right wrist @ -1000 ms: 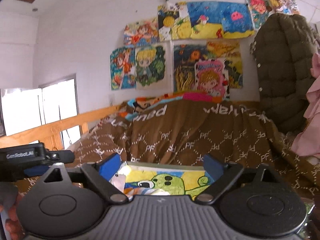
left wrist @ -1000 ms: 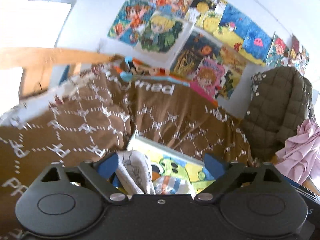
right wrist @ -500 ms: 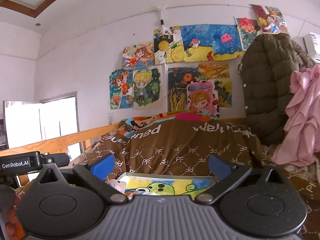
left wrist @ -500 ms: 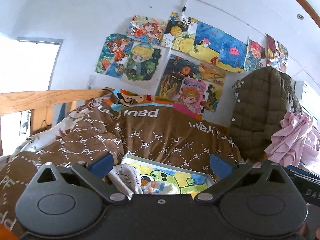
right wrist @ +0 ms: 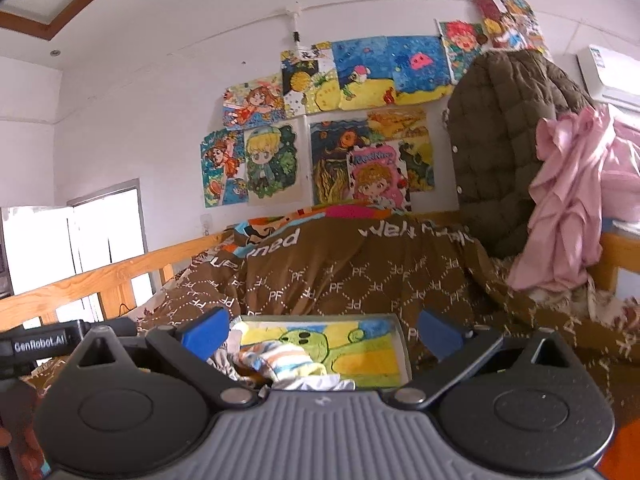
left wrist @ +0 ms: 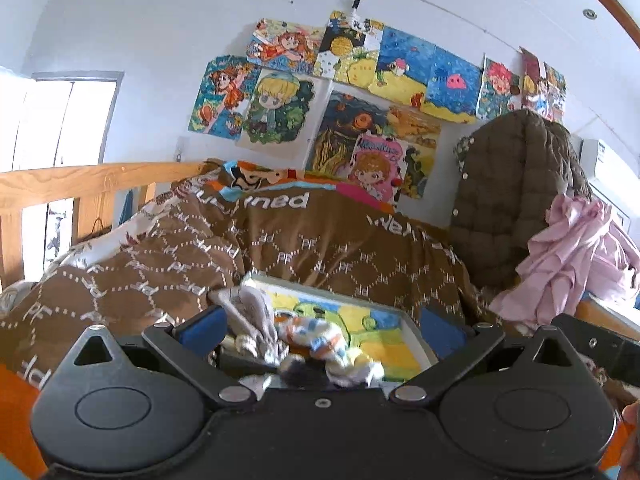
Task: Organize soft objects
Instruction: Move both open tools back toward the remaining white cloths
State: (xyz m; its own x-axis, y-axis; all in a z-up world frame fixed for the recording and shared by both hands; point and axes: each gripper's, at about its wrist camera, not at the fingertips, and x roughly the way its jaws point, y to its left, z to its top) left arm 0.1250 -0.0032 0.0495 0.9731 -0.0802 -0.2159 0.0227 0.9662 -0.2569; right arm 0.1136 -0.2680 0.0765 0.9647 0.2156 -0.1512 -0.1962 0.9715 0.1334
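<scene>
A shallow white tray (left wrist: 322,284) with a green cartoon picture inside lies on the brown blanket, straight ahead of both grippers. In it rest a grey-white sock (left wrist: 256,310), a striped sock (left wrist: 316,332) and a dark fuzzy one (left wrist: 298,372). My left gripper (left wrist: 320,327) is open, its blue pads wide apart on either side of the pile and touching nothing. My right gripper (right wrist: 322,332) is open too, short of the tray (right wrist: 402,344), with the striped sock (right wrist: 276,356) and a white piece of cloth (right wrist: 316,383) in front of it.
A brown patterned blanket (right wrist: 360,280) is heaped on the bed behind the tray. A wooden rail (left wrist: 80,184) runs along the left. At the right hang a quilted olive jacket (right wrist: 504,140) and pink cloth (right wrist: 568,200). Drawings (left wrist: 360,92) cover the wall. The left gripper's body (right wrist: 40,346) shows at the left.
Both grippers have drawn back from the blanket and tray, so more wall shows. Their blue pads have spread a little wider. The socks lie where they were.
</scene>
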